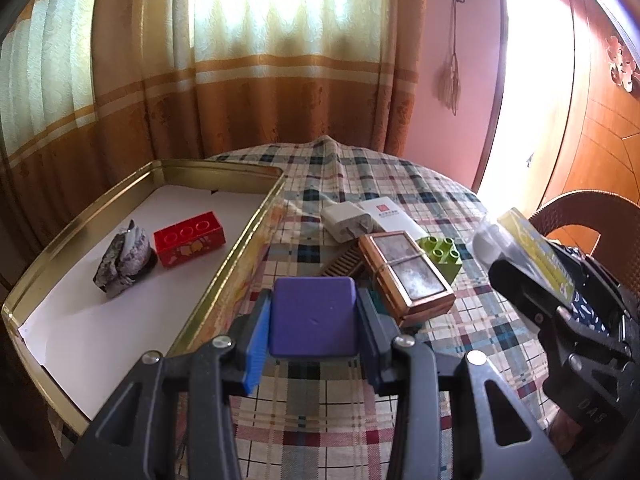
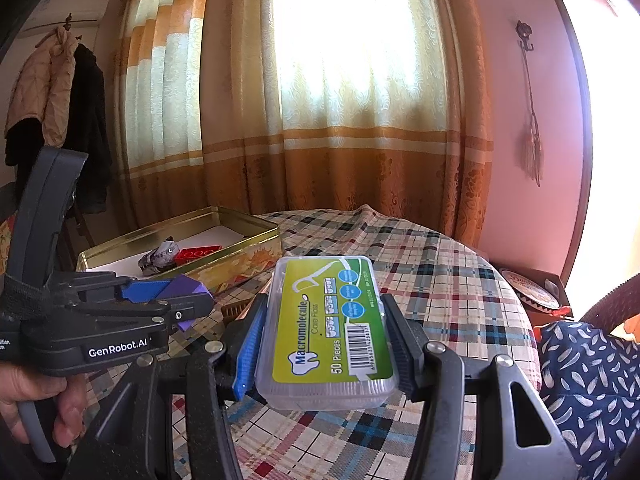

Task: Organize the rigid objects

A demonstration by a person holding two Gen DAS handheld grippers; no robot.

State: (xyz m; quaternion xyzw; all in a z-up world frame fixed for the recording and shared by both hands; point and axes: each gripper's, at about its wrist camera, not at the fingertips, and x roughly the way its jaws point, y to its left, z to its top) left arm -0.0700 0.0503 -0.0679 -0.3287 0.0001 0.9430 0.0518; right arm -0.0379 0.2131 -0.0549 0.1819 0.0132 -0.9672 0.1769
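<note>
1. Purple block (image 1: 313,317) is sitting clamped between the pads of my left claw (image 1: 313,334), lifted off the checked tablecloth (image 1: 400,200), just beside the near wall of the gold tin (image 1: 224,280).
2. I am gripping a clear floss-pick box (image 2: 326,328) with a green label in my right claw (image 2: 326,338), both pads pressing on its long sides, holding it above the table.
3. I am seeing the tin lying open at the left of the table, lined with white paper, with a red brick (image 1: 190,238) and a grey crumpled lump (image 1: 124,258) resting inside, just beside each other.
4. I am looking past the purple block at a loose pile on the cloth: a copper-framed box (image 1: 406,276), a green brick (image 1: 442,254) touching its far side, a white charger (image 1: 346,222), a white card box (image 1: 394,216) and a brown comb (image 1: 344,266) poking out from under the framed box.
5. My hand (image 2: 36,404) is wrapping the left claw's handle, low in the right wrist view.
</note>
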